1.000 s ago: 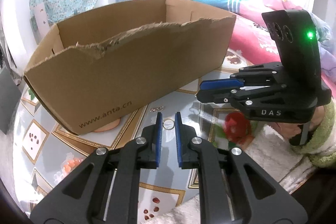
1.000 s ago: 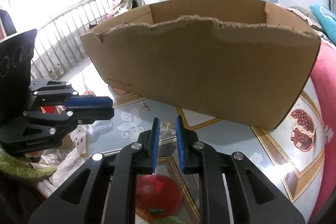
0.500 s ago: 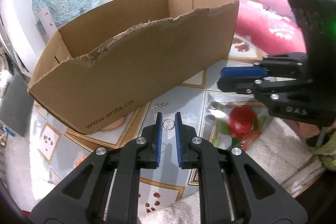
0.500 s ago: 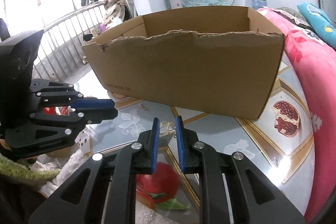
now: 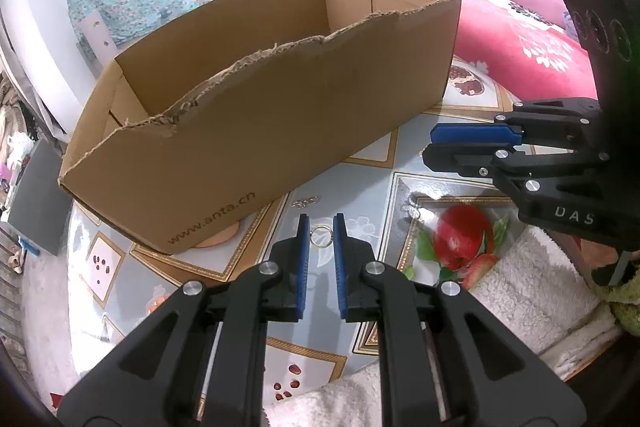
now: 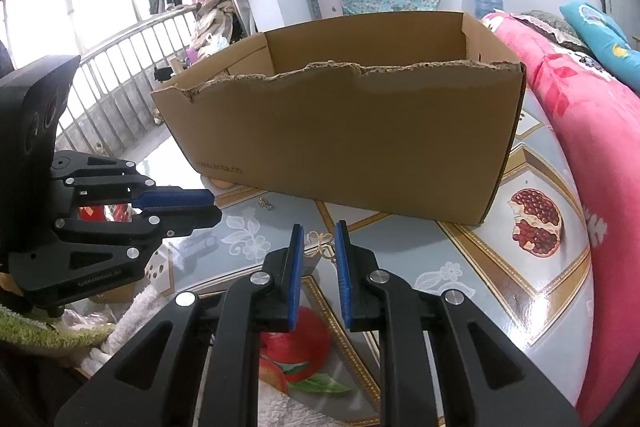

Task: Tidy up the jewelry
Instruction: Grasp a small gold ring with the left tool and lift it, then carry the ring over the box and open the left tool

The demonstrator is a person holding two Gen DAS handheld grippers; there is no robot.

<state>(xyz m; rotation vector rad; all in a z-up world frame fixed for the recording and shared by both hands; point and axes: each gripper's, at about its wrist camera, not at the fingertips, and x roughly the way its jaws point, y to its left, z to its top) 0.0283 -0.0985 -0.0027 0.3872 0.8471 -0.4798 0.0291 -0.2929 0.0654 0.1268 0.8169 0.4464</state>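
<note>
A small metal ring (image 5: 321, 236) is pinched between the blue pads of my left gripper (image 5: 320, 231), held above the table. My right gripper (image 6: 318, 241) is shut on a gold bow-shaped jewelry piece (image 6: 319, 242). Beyond both stands an open cardboard box (image 5: 260, 119) with a torn front rim, printed "www.anta.cn"; the right wrist view shows the cardboard box (image 6: 352, 139) from the other side. A small loose trinket (image 5: 305, 202) lies on the table near the box's front wall, and the right wrist view has this trinket (image 6: 265, 203) too. Each wrist view catches the other gripper from the side.
The table (image 5: 372, 183) has a glossy cover with fruit pictures. A white fluffy cloth (image 5: 532, 287) lies at the near edge. Pink bedding (image 6: 600, 155) rises along the right side. A window railing (image 6: 120, 67) stands far left.
The left gripper has tilted and shifted, so the box's inside shows more and the right gripper sits further right in its view. The box looks further off in the right view. Both grips are unchanged.
</note>
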